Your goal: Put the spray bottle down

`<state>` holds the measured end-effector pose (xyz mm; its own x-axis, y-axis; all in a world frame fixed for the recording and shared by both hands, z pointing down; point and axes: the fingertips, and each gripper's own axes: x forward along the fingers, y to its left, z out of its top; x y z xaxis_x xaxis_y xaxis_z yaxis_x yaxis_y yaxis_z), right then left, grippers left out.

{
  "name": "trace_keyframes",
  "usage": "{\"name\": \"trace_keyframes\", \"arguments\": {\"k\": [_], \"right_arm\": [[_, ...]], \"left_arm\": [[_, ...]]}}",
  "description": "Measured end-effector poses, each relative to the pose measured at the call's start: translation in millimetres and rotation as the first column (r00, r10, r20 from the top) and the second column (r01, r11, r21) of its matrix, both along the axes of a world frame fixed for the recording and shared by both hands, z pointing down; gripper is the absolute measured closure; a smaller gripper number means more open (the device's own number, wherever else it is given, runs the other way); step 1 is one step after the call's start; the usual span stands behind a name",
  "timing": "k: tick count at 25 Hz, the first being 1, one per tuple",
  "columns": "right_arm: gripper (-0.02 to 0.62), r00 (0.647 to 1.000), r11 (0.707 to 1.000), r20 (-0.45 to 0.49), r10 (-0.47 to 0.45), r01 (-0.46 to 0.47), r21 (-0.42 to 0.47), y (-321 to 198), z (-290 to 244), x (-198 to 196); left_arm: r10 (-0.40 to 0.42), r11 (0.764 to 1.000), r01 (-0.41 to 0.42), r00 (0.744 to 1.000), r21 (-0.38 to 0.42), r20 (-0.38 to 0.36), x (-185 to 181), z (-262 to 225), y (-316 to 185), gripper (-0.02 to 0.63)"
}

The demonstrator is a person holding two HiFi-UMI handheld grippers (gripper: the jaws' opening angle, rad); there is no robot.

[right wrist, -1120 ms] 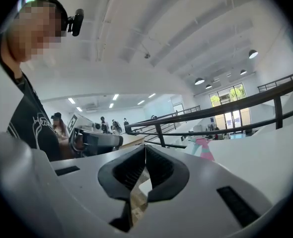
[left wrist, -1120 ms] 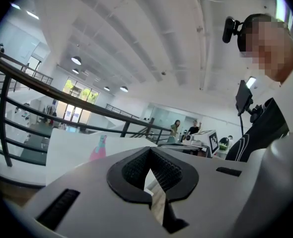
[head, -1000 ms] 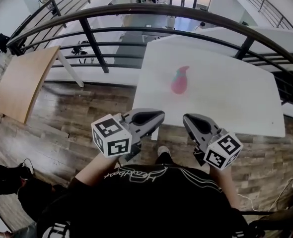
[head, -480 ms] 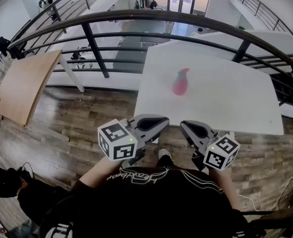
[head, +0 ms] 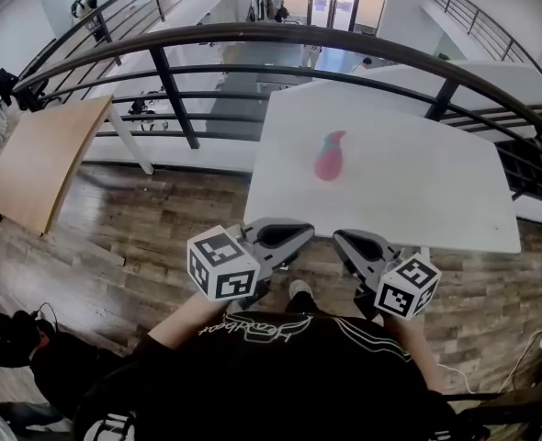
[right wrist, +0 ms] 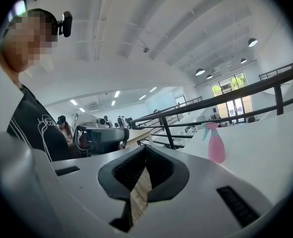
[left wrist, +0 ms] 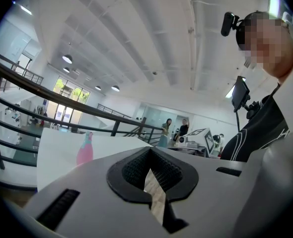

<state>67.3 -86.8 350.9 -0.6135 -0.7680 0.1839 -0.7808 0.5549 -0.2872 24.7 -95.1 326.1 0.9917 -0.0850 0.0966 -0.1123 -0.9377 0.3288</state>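
Note:
A pink spray bottle [head: 330,157] with a teal head stands upright near the middle of the white table [head: 418,191]. It also shows in the left gripper view as the spray bottle [left wrist: 85,148] and in the right gripper view as the spray bottle [right wrist: 215,143]. My left gripper [head: 297,236] and right gripper [head: 344,241] hang side by side at the table's near edge, well short of the bottle. Both are shut with nothing in them, as the left gripper [left wrist: 150,168] and right gripper [right wrist: 141,178] show from their own cameras.
A dark metal railing [head: 253,35] curves behind and beside the table. A light wooden tabletop [head: 41,159] stands at the left over the plank floor [head: 161,219]. Several people [left wrist: 174,129] stand far off beyond the table.
Both grippers have slid a little back toward my body and closer together. The spray bottle stands where it was.

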Motion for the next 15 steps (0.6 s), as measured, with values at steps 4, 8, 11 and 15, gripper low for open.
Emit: {"name": "trace_keyframes", "arguments": {"k": [4,8,11,15], "right_arm": [[0.58,1.0,1.0,0.001,-0.001,0.001,-0.002,0.3,2.1,4.1],[0.58,1.0,1.0,0.004,0.002,-0.002,-0.005,-0.9,3.0,7.1],[0.58,1.0,1.0,0.001,0.001,-0.001,-0.005,-1.0,3.4,6.2],[0.58,1.0,1.0,0.0,0.001,-0.001,-0.006,-4.5,3.2,9.5]], "left_arm": [[-0.002,1.0,0.002,1.0,0.004,0.004,4.1,1.3,-0.8,0.6],[0.0,1.0,0.0,1.0,0.006,0.008,6.7,1.5,-1.4,0.6],[-0.001,1.0,0.001,1.0,0.005,0.006,5.6,0.8,-2.3,0.6],[-0.002,1.0,0.002,1.0,0.002,0.009,8.6,2.0,-5.4,0.6]]}}
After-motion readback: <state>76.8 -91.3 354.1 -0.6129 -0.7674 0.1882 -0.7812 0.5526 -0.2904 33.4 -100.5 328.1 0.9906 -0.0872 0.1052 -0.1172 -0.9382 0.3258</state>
